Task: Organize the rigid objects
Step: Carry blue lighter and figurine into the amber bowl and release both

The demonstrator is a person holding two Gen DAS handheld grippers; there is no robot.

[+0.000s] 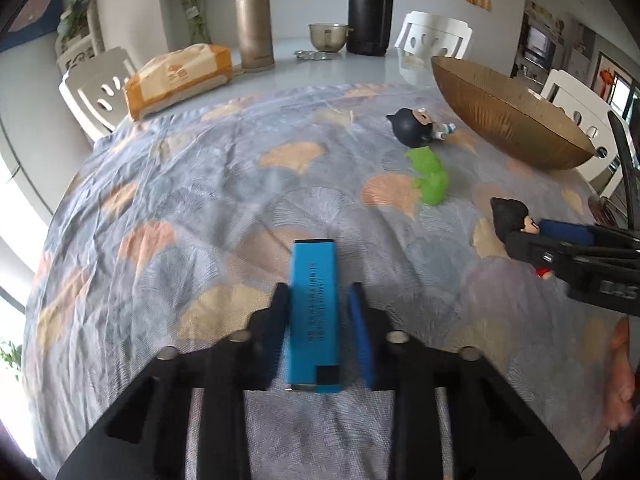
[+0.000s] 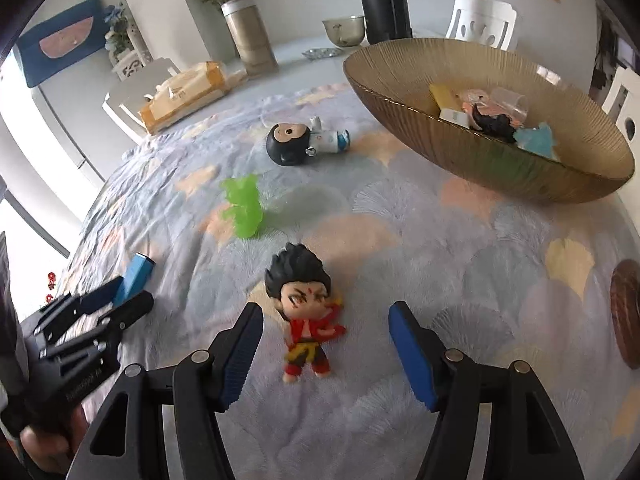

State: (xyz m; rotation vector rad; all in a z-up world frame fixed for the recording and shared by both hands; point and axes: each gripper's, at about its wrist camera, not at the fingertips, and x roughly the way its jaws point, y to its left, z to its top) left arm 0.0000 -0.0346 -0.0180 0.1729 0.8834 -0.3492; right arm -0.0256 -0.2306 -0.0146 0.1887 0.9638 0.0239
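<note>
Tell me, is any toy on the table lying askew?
Yes. The black-haired figurine in white lies toppled on its side near the bowl. The red-robed figurine lies flat on its back between the right gripper fingers.

The left hand-held gripper (image 1: pixel 316 300) was matte black plastic, its two fingers faced with ribbed blue pads and joined to slotted, angular arms by round silver pins. The right hand-held gripper (image 2: pixel 326 320) was built the same way, with black fingers (image 2: pixel 240 344), blue ribbed pads and silver pins. Pale lettering ran along the left one's body, perhaps a maker's name, too blurred to read.
</note>
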